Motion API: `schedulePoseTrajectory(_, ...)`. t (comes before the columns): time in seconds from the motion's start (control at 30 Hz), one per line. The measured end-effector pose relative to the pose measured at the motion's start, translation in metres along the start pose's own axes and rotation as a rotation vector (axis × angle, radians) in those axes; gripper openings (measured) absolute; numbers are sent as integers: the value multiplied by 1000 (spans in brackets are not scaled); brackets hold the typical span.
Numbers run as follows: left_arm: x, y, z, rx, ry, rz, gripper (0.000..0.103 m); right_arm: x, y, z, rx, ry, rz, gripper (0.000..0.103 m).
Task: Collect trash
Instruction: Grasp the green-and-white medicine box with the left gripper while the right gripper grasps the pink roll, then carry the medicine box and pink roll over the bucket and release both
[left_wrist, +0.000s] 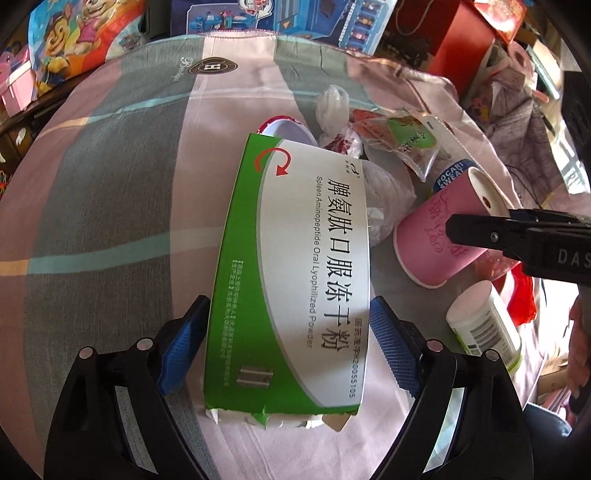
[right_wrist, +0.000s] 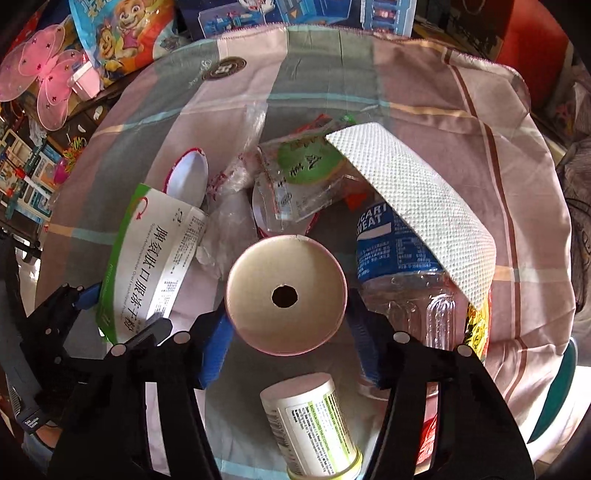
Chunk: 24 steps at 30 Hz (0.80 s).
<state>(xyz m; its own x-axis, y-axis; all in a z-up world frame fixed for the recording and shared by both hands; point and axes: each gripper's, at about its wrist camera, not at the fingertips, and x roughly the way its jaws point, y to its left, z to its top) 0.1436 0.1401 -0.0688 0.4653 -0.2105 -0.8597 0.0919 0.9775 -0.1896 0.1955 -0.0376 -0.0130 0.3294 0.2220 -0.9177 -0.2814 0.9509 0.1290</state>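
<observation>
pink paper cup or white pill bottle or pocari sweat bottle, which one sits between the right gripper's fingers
The pink paper cup, its holed base facing the camera, sits between the right gripper fingers. The white pill bottle lies below; the Pocari Sweat bottle lies outside, to the right.

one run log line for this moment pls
left gripper: around green box, contact unclear | right gripper: around pink cup, contact unclear | bottle on table

Lying flat on the cloth: green-white medicine box (left_wrist: 291, 273); beside it, pink paper cup (left_wrist: 448, 230), tipped, base holed.
</observation>
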Motion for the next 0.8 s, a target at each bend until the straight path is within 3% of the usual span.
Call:
schedulePoseTrajectory(0.03, 0, 0, 0, -4, -6, 3, 86, -2, 0, -1, 3, -5, 8, 55)
schedulePoseTrajectory(0.07, -1, 0, 0, -8, -12, 11, 77, -4, -1, -1, 9, -8, 20, 55)
schedulePoseTrajectory(0.47, -56, -15, 5, -10, -128, 36, 76, -66, -12, -8, 21, -135, 91, 55)
schedulePoseTrajectory(0.8, -94, -79, 19, 92, -207, -7, 76, -120, -84, -30, 138, -259, 70, 55)
